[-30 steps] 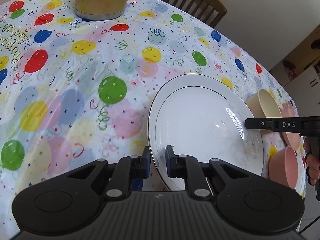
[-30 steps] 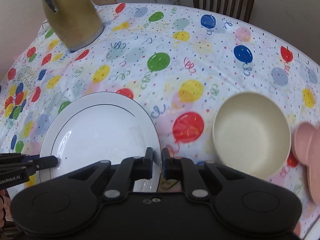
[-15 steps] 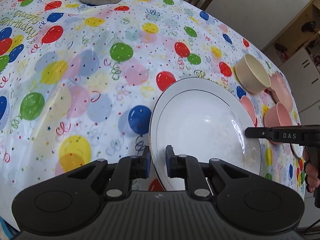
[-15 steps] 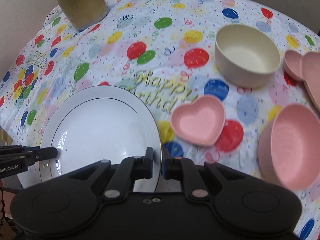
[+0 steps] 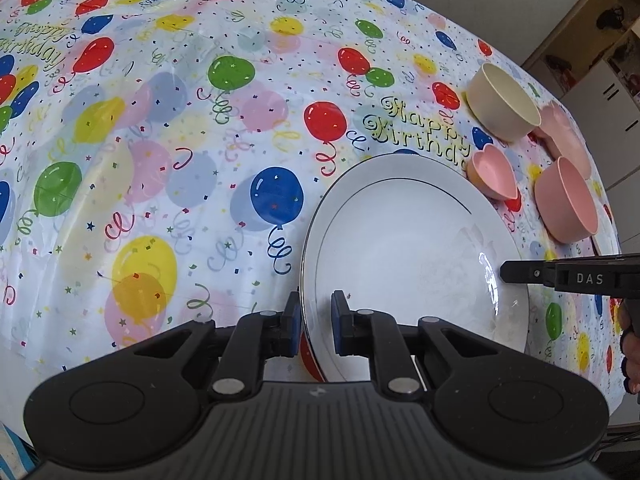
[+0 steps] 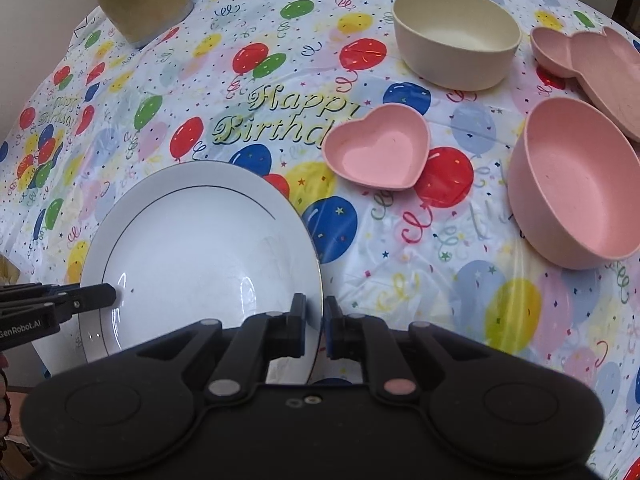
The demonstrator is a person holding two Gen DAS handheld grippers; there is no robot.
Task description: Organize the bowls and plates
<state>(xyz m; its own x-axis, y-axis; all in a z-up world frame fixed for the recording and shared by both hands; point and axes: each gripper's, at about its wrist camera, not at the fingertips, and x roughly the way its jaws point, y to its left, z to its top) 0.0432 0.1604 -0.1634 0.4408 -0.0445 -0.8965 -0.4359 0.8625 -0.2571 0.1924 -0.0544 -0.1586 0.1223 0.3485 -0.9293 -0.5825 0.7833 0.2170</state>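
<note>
My left gripper (image 5: 315, 320) and right gripper (image 6: 315, 322) each clamp opposite rims of the white plate (image 5: 408, 248), held above the tablecloth (image 5: 160, 160); nothing stacked yet. Cream bowl (image 6: 456, 36), heart dish (image 6: 378, 148), pink bowl (image 6: 576, 184) remain loose.

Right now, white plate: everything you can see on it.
The white plate is round, glossy, ceramic-looking, with a wide rim, a thin dark line around its shallow well and a thin edge band. It looks empty, with window glare and faint smudges. The left gripper and right gripper each pinch opposite rim edges, holding it roughly level above the balloon tablecloth. The pink heart dish lies beyond it, apart.
</note>
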